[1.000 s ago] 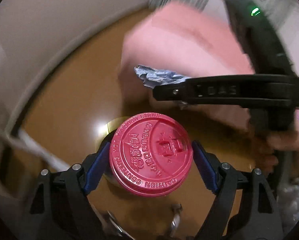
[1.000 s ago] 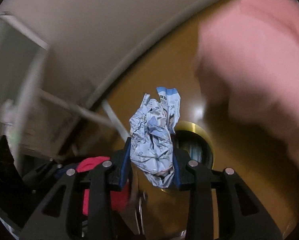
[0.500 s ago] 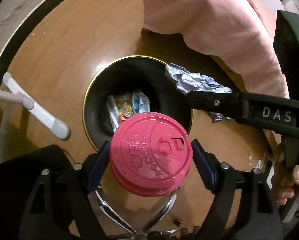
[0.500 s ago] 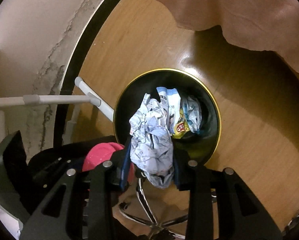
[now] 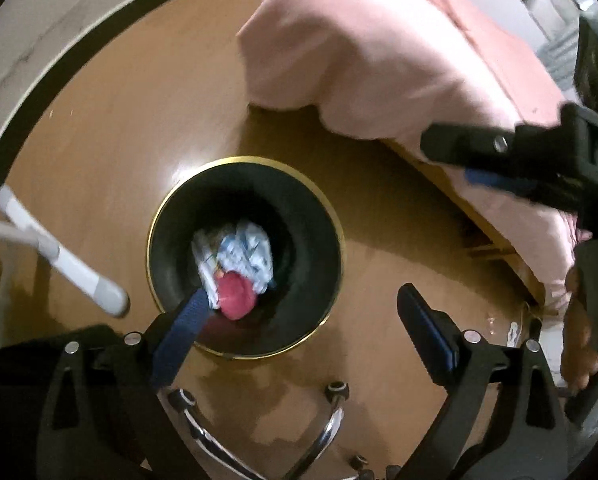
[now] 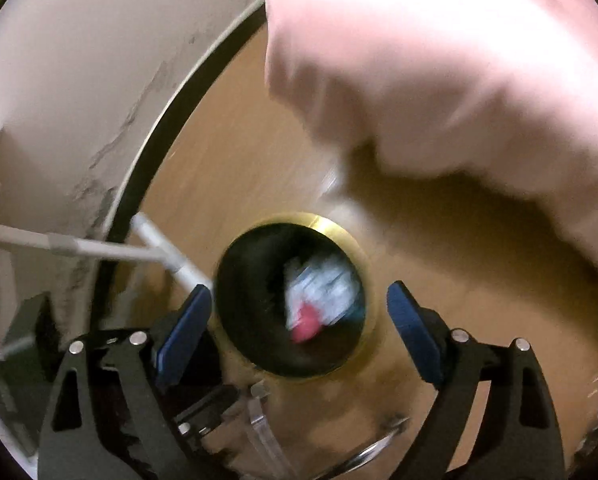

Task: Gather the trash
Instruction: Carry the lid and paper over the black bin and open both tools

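Now both grippers hang over the bin, pointing steeply down, and both have just let go. L gripper: jaws have just been opening, wide apart, nothing between the pads; the red-lidded cup sits down inside the bin, just past the tip of the left-hand finger at approx 10 o'clock from the jaw midpoint. R gripper: jaws also just opened, wide, empty; the paper wad lies in the bin with the cup right beside it, both almost dead centre between the pads, wad toward 12 o'clock. In the L view the wad sits at 12 o'clock of the cup, touching or nearly so; blur makes it hard to say which is on top. Neither item has a useful long axis now, both are just heaped low in the bin w/ older wrappers. R gripper also shows in the L view at approx 2 o'clock, off the bin rim toward the pink cover. So the relation that matters: trash is below and inside the rim, jaws above it and clear. Judgement: this drop looks done; next move prob. means lifting both hands straight up, clear of the rim, before seeking more trash. No further trash is visible on the floor in either view. A white bar lies at 9 o'clock of the bin, apart from it.
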`<move>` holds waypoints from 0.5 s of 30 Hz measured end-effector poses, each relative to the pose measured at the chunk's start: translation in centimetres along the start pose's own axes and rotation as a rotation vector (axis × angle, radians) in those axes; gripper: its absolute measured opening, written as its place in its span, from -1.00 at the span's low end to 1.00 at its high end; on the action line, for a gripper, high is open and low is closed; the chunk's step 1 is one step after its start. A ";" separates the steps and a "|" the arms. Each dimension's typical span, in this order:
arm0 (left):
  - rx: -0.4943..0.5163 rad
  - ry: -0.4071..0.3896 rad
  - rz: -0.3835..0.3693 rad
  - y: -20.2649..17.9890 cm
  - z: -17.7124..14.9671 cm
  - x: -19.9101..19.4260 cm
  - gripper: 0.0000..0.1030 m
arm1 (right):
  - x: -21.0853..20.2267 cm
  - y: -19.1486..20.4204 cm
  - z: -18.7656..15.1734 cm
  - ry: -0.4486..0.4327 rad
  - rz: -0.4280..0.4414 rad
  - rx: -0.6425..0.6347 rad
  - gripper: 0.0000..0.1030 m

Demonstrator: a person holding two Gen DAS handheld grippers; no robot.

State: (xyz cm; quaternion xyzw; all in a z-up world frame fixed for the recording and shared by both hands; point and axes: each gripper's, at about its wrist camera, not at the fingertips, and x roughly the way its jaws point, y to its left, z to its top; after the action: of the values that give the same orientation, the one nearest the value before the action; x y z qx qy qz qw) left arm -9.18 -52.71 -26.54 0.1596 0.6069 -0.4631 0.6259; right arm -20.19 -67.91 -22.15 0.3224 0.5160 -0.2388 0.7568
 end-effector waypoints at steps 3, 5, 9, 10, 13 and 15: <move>0.045 -0.078 -0.009 -2.3 0.0 -3.2 0.79 | -5.0 0.5 -0.1 -0.155 -0.071 -0.041 0.78; 0.085 -0.174 -0.017 -4.1 -0.5 -7.3 0.79 | -7.7 1.2 -0.4 -0.239 -0.115 -0.063 0.82; 0.132 -0.370 -0.008 -5.7 -3.3 -16.8 0.79 | -12.5 4.9 -1.6 -0.432 -0.278 -0.210 0.86; 0.134 -0.428 0.005 -5.6 -4.3 -20.0 0.79 | -13.6 6.5 -2.0 -0.479 -0.317 -0.272 0.86; 0.108 -0.589 0.053 -3.9 -7.4 -28.5 0.86 | -16.1 11.4 -2.8 -0.565 -0.305 -0.401 0.86; 0.052 -0.700 0.153 -1.1 -10.2 -34.0 0.87 | -17.2 14.6 -2.9 -0.594 -0.247 -0.457 0.87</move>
State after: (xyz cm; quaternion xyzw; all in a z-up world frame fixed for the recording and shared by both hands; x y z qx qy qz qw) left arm -10.66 -32.44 2.56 0.0521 0.3302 -0.4570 0.8243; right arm -17.93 -55.35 -3.27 -0.0019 0.3492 -0.2900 0.8910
